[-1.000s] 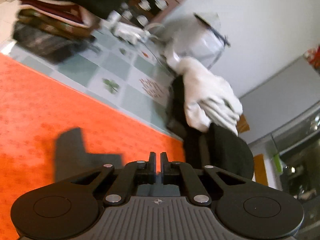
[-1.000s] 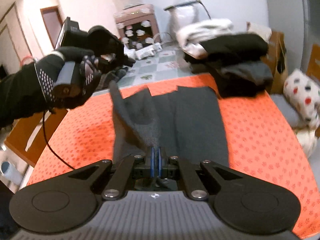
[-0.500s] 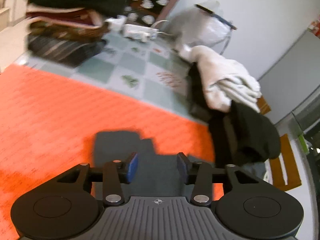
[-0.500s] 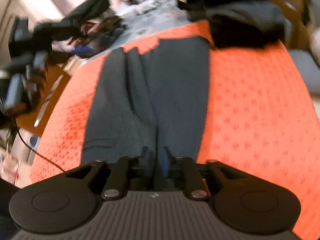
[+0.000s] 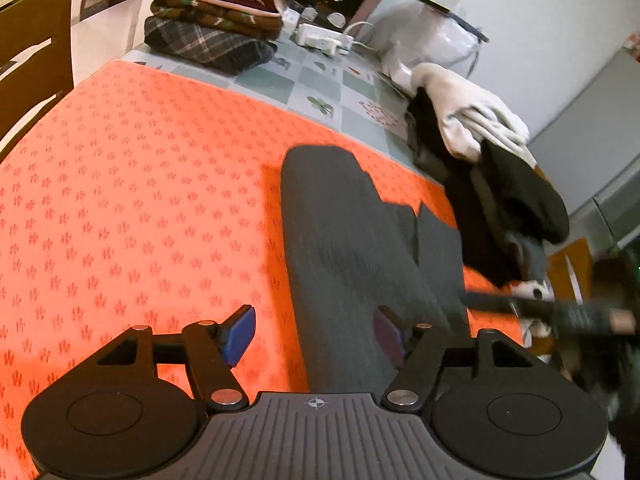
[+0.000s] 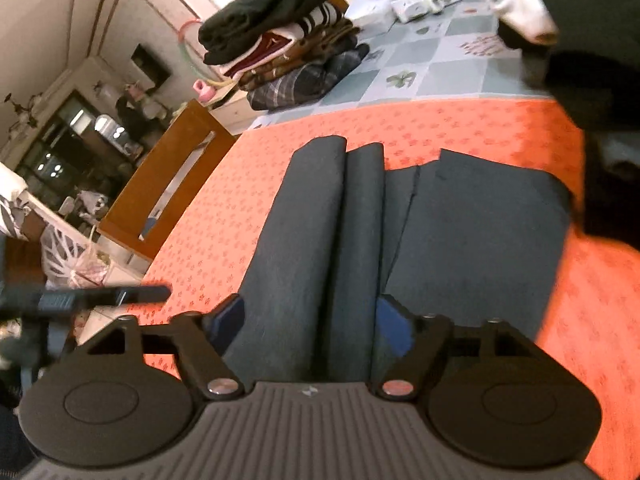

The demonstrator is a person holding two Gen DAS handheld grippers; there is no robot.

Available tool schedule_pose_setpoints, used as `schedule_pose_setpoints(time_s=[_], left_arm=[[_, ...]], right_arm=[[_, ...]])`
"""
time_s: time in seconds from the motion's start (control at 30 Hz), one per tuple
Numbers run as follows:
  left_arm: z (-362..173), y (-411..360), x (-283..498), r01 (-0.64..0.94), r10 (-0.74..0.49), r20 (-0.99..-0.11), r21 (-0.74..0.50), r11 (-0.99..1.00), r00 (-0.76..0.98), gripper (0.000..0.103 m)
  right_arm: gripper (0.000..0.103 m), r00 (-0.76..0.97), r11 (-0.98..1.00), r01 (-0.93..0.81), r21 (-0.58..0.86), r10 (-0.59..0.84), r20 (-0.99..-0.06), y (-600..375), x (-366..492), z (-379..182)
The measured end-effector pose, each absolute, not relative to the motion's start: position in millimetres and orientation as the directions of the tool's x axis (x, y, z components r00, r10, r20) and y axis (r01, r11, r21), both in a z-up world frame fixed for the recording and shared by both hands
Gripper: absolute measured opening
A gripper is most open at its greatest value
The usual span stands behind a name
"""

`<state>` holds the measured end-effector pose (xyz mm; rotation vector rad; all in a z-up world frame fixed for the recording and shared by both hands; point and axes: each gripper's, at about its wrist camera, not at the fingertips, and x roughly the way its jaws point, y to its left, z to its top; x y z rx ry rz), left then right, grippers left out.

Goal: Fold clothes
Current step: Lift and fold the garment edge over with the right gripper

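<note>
Left gripper (image 5: 316,336): fingers spread wide and released, blue pads facing each other; the dark grey garment (image 5: 360,256) runs between them, and whether the pads touch the cloth cannot be told.
Right gripper (image 6: 310,324): fingers likewise wide apart, grasping nothing, straddling the near end of the same garment (image 6: 360,240).
Garment: lies long on the orange patterned cloth (image 5: 140,200) that covers the tabletop, with lengthwise folds; its far end is stepped and uneven.
Left wrist view only: the pile of unfolded clothes (image 5: 492,168), white over black, sits just beyond the garment's far right corner; a white bag-like bundle (image 5: 436,40) stands behind it by the wall; a blurred dark shape crosses the right edge, too smeared to identify.
Right wrist view only: two raised rolls of fabric run side by side along the garment's left half, the right half lying flatter; a wooden chair (image 6: 168,184) stands off the tabletop's left side, and a dark blurred bar enters from the left edge.
Both views: a folded stack (image 5: 216,24) (image 6: 280,44) rests on the checked tablecloth (image 6: 432,68) past the orange cloth, near a white power strip (image 5: 324,36).
</note>
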<state>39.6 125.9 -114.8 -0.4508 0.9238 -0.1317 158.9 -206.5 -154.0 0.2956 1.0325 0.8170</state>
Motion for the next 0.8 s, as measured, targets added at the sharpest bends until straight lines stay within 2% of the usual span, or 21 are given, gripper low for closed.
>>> schedule_pose_setpoints(time_s=[0.2, 0.33, 0.43, 0.47, 0.53, 0.57, 0.8], left_arm=[[-118.4, 122.4, -1.0, -0.166, -0.239, -0.732, -0.434, 0.886, 0.638, 0.07], [-120.4, 125.2, -20.3, -0.241, -0.197, -0.73, -0.449, 0.861, 0.655, 0.071], [-120.9, 126.0, -29.9, -0.275, -0.175, -0.729, -0.453, 0.848, 0.661, 0.071], [-120.9, 125.8, -32.4, -0.283, -0.169, -0.73, -0.452, 0.846, 0.662, 0.071], [-120.7, 125.2, -35.3, -0.286, -0.163, -0.731, -0.449, 0.847, 0.663, 0.071], [-120.4, 124.4, -35.5, -0.284, -0.162, -0.731, -0.446, 0.849, 0.663, 0.071], [-117.4, 112.2, -28.0, -0.233, -0.179, -0.727, -0.427, 0.874, 0.663, 0.071]], right_arm=[[0.081, 0.14, 0.614, -0.411, 0.674, 0.773, -0.618, -195.8, 194.6, -184.0], [0.081, 0.082, 0.613, -0.384, 0.69, 0.767, -0.636, -184.6, 208.2, -202.9], [0.083, 0.054, 0.581, -0.363, 0.728, 0.794, -0.606, -181.4, 211.7, -208.1], [0.073, 0.049, 0.569, -0.369, 0.735, 0.802, -0.596, -179.9, 212.8, -209.0], [0.035, 0.046, 0.572, -0.379, 0.727, 0.796, -0.603, -177.6, 211.4, -206.8], [0.008, 0.053, 0.57, -0.382, 0.728, 0.8, -0.598, -177.9, 209.0, -204.0], [0.006, 0.187, 0.564, -0.443, 0.696, 0.818, -0.544, -192.0, 171.9, -155.6]])
